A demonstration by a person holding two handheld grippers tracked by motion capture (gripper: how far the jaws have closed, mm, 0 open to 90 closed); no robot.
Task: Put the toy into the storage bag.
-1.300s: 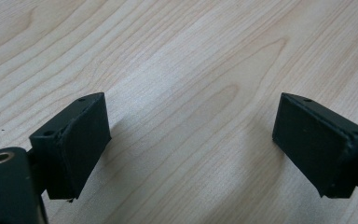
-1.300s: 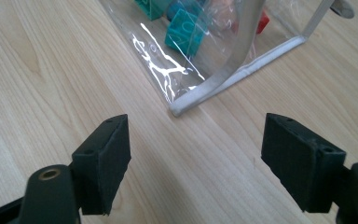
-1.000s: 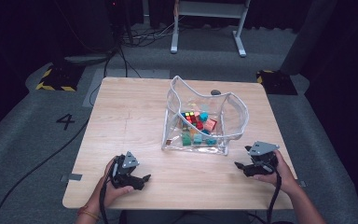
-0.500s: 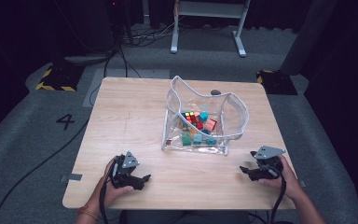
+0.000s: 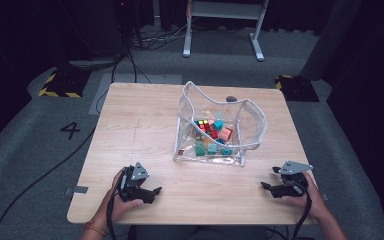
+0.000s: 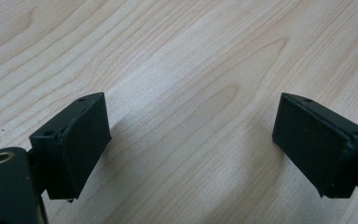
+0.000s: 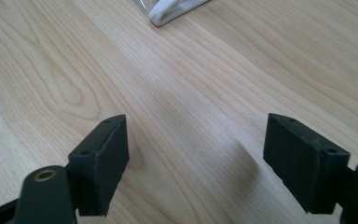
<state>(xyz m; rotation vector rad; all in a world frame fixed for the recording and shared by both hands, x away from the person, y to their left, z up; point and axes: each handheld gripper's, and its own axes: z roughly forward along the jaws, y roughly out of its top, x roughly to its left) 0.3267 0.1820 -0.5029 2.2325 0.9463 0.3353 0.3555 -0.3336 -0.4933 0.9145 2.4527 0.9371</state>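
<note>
Your left gripper (image 5: 152,191) sits at lower left of the high view, jaws wide apart over bare table (image 5: 145,125), holding nothing. The bag (image 5: 220,125) of blocks (image 5: 211,134) stands mid-frame, well apart from both. Your right gripper (image 5: 267,186), lower right, gapes empty too, probably resting on the wood; it has slid rightward since earlier.

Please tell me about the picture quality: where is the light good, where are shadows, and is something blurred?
High view: the table is lit evenly, the floor around it is dark, and the clear bag shows faint glare. Left gripper view: sharp wood grain, soft shadows under the black fingers. Right gripper view: the same soft shadows by the fingers; the bag's corner is slightly soft.
</note>
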